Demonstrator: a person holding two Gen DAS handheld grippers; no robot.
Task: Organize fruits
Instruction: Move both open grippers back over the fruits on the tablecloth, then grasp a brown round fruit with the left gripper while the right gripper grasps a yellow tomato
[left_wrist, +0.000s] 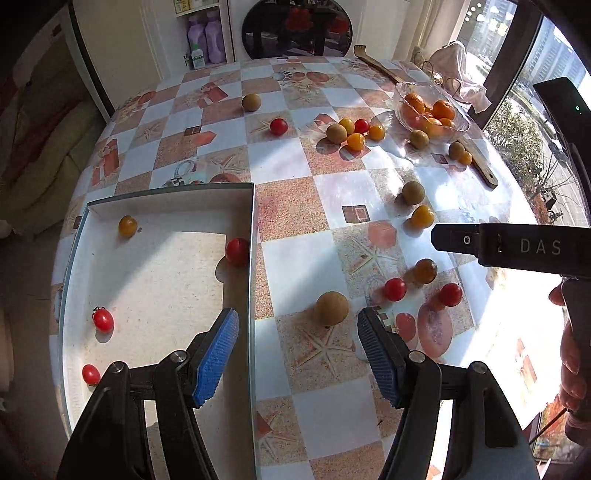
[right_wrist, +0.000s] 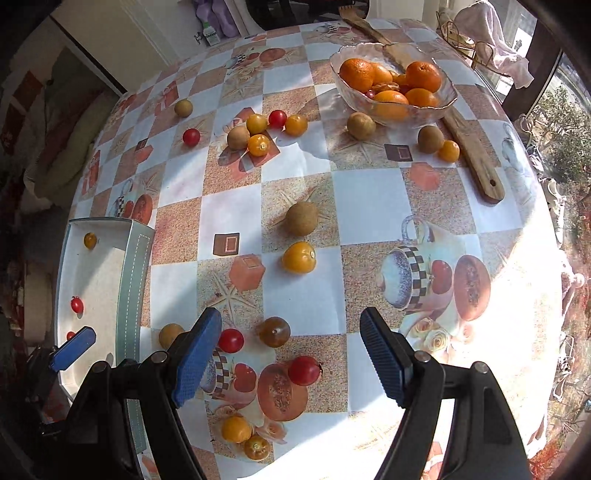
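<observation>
A white box lid tray (left_wrist: 110, 206) lies at the table's left and holds three red cherry tomatoes and a yellow one (left_wrist: 127, 226). It also shows in the right wrist view (right_wrist: 135, 258). My left gripper (left_wrist: 298, 350) is open and empty, straddling the tray's right wall, with a brown longan (left_wrist: 331, 308) just ahead. My right gripper (right_wrist: 290, 354) is open and empty above a red tomato (right_wrist: 304, 370), with another red tomato (right_wrist: 231, 340) and a dark yellow one (right_wrist: 274, 332) close by. Its body shows in the left wrist view (left_wrist: 517, 247).
Red and yellow cherry tomatoes and brown longans are scattered across the checked tablecloth. A glass bowl (right_wrist: 447, 103) of oranges stands at the far right beside a wooden spatula (right_wrist: 476, 162). A window runs along the right edge. Bottles stand beyond the table's far edge.
</observation>
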